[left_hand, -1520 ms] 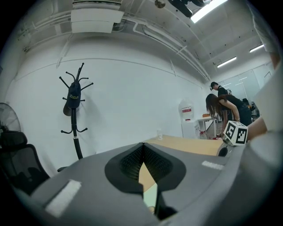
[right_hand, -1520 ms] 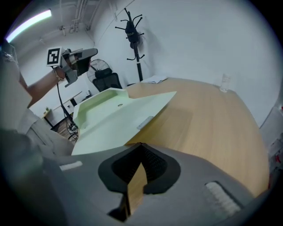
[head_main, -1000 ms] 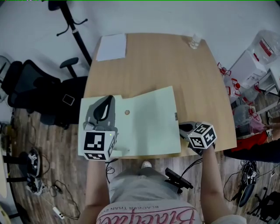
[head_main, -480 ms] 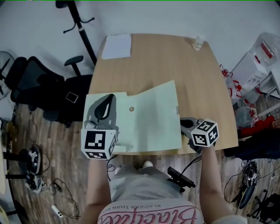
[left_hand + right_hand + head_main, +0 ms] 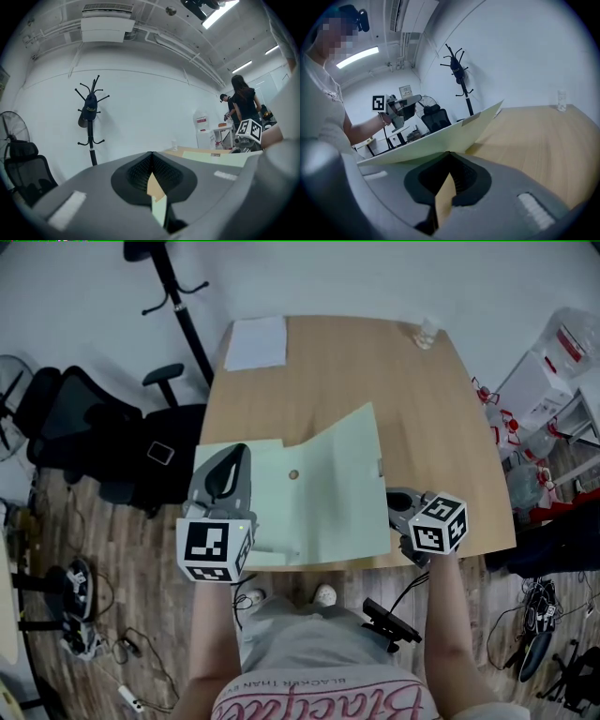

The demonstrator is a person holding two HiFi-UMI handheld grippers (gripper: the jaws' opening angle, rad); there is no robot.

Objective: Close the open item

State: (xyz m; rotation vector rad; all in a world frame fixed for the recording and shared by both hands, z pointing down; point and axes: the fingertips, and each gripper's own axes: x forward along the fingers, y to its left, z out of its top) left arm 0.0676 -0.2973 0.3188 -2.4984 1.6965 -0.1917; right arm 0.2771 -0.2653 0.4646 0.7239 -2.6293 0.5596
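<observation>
A pale green paper folder [image 5: 323, 488] lies open on the wooden table [image 5: 375, 371], its left flap reaching past the table's left edge. My left gripper [image 5: 230, 454] rests over that left flap, jaws shut with nothing between them; through their slit I see table and green paper. My right gripper [image 5: 396, 502] is at the folder's right edge, shut, its tips right at the cover's rim. In the right gripper view the green cover [image 5: 440, 136] slants upward over the fingertips, so that side sits a little raised off the wood.
A white sheet [image 5: 257, 341] lies at the table's far left corner and a small clear bottle [image 5: 427, 331] at the far right. Black office chairs [image 5: 94, 442] and a coat stand [image 5: 178, 296] are left of the table. Bystanders [image 5: 243, 105] stand beyond the table's right side.
Both grippers keep their places on the folder. The folder's right cover looks slightly more raised and skewed than a second ago; the head view has shifted.
</observation>
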